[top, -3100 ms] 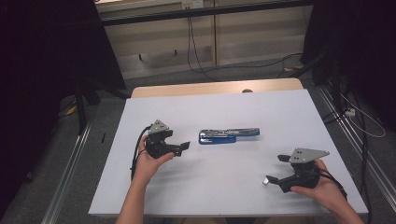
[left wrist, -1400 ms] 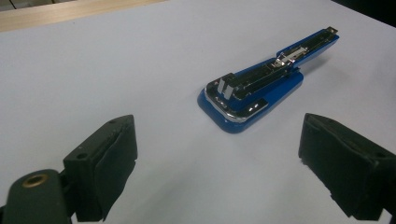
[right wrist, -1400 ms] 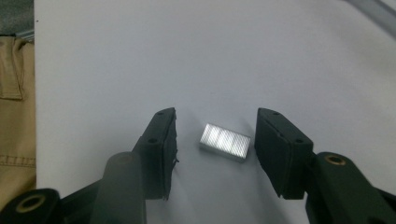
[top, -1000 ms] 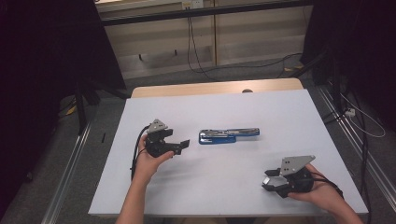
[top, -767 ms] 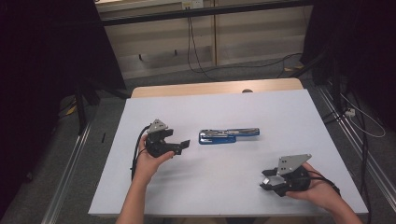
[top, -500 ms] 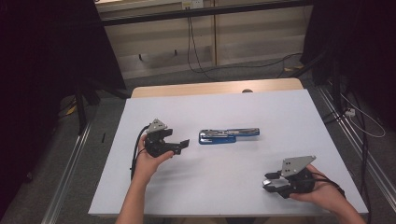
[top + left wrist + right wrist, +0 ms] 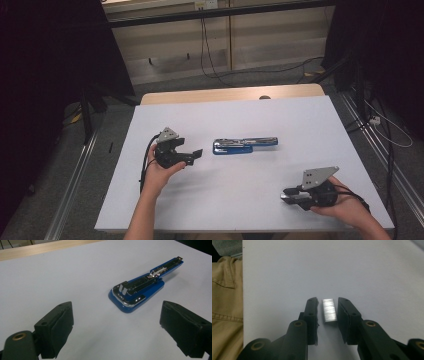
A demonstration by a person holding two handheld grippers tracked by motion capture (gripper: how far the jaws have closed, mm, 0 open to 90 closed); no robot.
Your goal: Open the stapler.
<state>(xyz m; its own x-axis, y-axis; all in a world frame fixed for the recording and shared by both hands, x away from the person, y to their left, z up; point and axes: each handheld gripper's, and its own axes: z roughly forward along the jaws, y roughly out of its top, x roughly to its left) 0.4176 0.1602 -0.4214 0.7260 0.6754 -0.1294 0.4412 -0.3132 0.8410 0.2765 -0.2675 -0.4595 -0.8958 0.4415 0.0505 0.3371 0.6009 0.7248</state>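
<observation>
Right gripper view: staple strip (image 7: 329,310) between gripper (image 7: 327,315) jaws

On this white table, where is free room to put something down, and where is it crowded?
The far part of the table, beyond the stapler, is bare. So is the near middle, between the left gripper and the right gripper. It is tight around the stapler and at the right gripper, whose jaws have just been closing around a staple strip.

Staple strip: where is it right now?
In the right gripper view, the staple strip lies on the white table between the right gripper jaws, which have just been closing.
</observation>
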